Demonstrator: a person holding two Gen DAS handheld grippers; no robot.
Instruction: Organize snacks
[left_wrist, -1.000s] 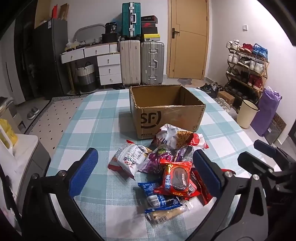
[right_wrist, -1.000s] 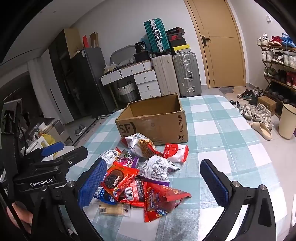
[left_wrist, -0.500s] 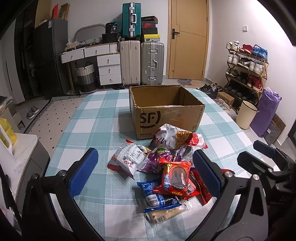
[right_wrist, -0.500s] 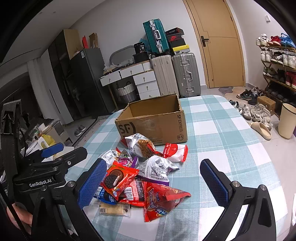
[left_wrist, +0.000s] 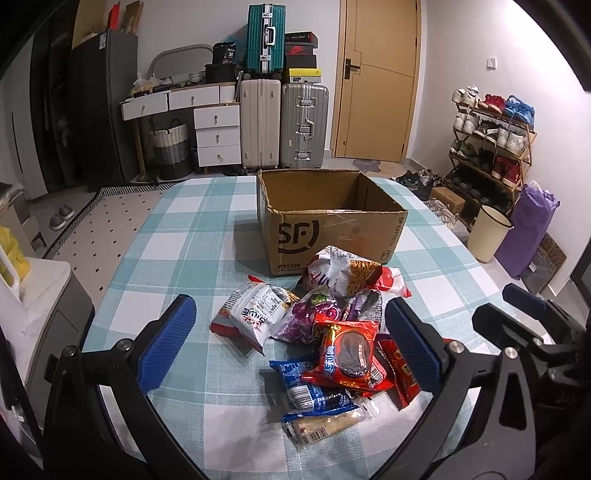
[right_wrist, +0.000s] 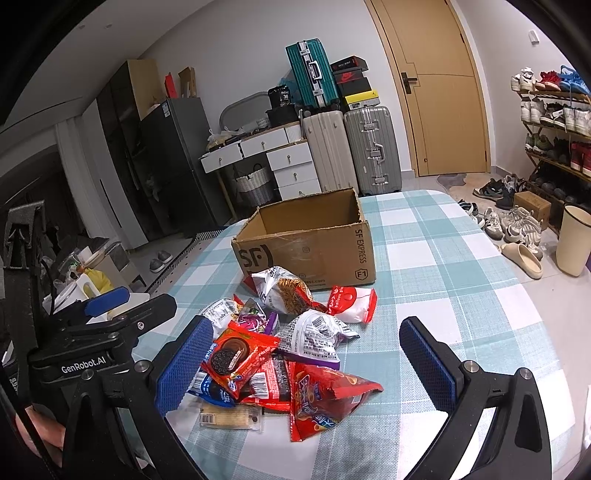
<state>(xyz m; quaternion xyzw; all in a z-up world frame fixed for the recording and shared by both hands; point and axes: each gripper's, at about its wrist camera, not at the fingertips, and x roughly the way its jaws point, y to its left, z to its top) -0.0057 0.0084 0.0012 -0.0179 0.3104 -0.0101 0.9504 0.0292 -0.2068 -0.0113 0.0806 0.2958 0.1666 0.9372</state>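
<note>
Both the left gripper (left_wrist: 290, 341) and right gripper (right_wrist: 304, 363) hung wide apart, empty, above the snacks (left_wrist: 332, 332), heaped beside the box (left_wrist: 332, 229) (presumably their destination).

- At the top centre we see a teal suitcase (left_wrist: 263, 36) standing on a cream suitcase (left_wrist: 259, 123), with a silver suitcase (left_wrist: 303, 125) just beside it.
- Right of these is a tan door (left_wrist: 380, 79) — shut.
- At the upper left, white drawers (left_wrist: 217, 130) and a woven basket (left_wrist: 170, 149).
- At the right edge we find a shoe rack (left_wrist: 491, 147), a cream bin (left_wrist: 489, 232) and a purple bag (left_wrist: 526, 229).
- Across the middle — the checked tablecloth (left_wrist: 192, 236).
</note>
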